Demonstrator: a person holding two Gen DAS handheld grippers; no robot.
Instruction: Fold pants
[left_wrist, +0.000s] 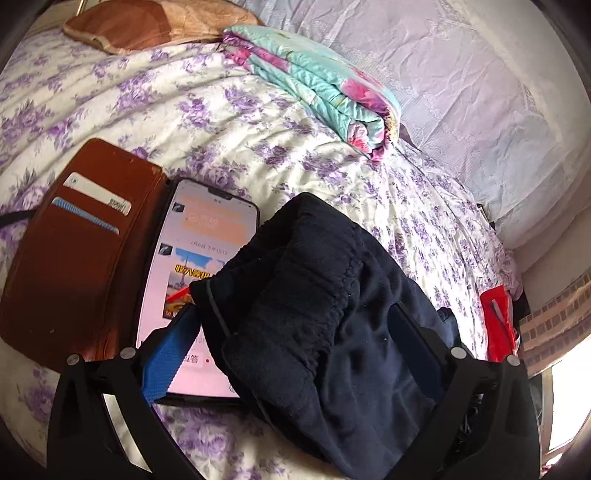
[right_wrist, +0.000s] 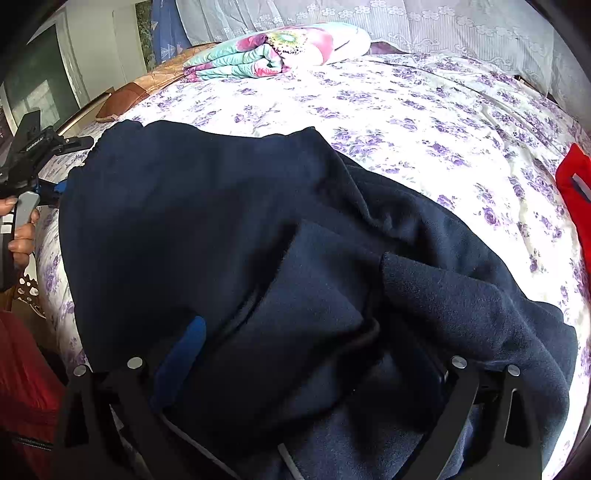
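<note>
The dark navy fleece pants (right_wrist: 207, 221) lie bunched on the flowered bed sheet (right_wrist: 424, 122). In the left wrist view their elastic waistband (left_wrist: 317, 280) is heaped between my left gripper's (left_wrist: 295, 328) blue-padded fingers (left_wrist: 170, 354), which stand wide apart with cloth draped over them. In the right wrist view my right gripper (right_wrist: 299, 332) also has its fingers (right_wrist: 184, 343) spread, with folds of the pants lying between and over them. The left gripper also shows at the far left of the right wrist view (right_wrist: 40, 158), held by a hand at the pants' far end.
A phone (left_wrist: 199, 280) with a lit screen in an open brown wallet case (left_wrist: 77, 251) lies just left of the waistband. A folded flowered quilt (left_wrist: 321, 85) and a brown pillow (left_wrist: 147, 22) lie farther back. A red cloth (right_wrist: 576, 199) lies at the bed's right edge.
</note>
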